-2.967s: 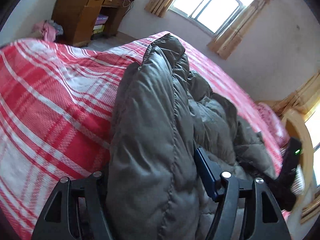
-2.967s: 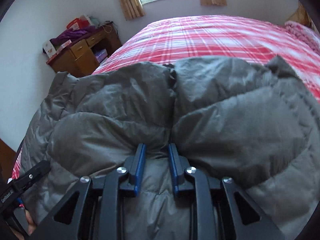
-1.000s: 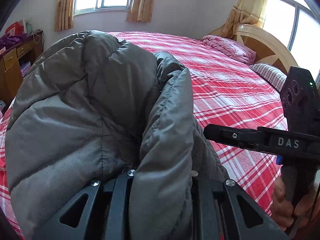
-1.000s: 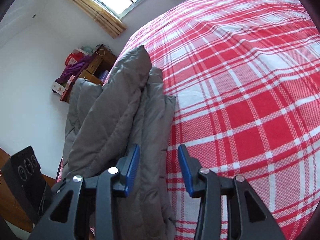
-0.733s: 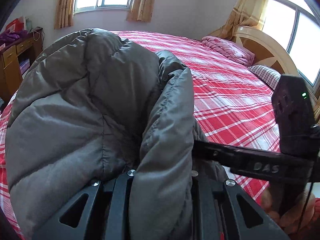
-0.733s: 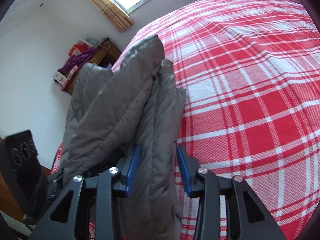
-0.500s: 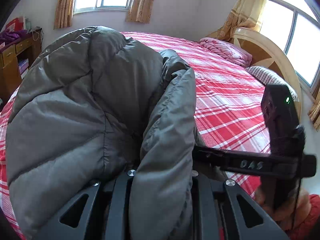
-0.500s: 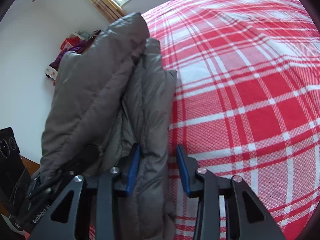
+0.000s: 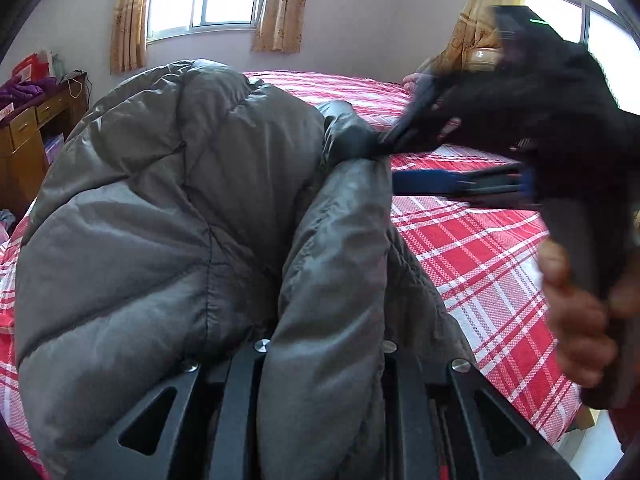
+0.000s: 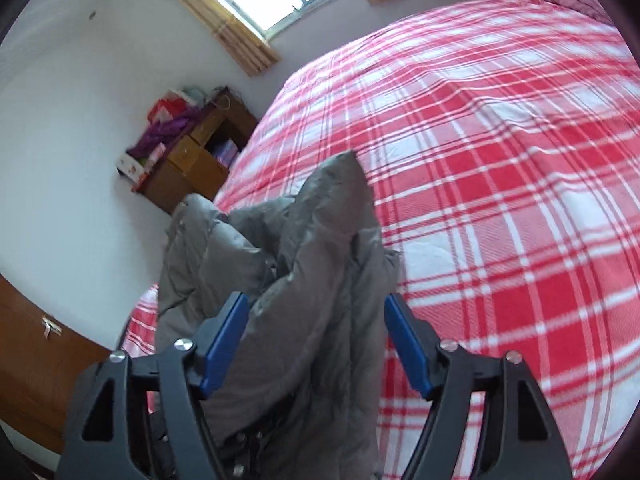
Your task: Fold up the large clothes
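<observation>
My left tool (image 9: 324, 356) pinches the grey puffy quilted jacket (image 9: 168, 208) — bunched and folded, its length running away toward the window, over the red plaid bed (image 9: 472, 256). My right tool (image 10: 316, 340) is opening, pads clear of the jacket between them.

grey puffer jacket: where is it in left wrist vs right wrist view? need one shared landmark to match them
Left wrist: the grey puffer jacket fills the left and centre, a fold pinched in the left gripper at the bottom edge.
Right wrist: the jacket stands bottom centre between the right gripper's opening jaws, pads clear of it.
Shared landmark: the wooden desk, far left in the left view, left of centre in the right.
</observation>
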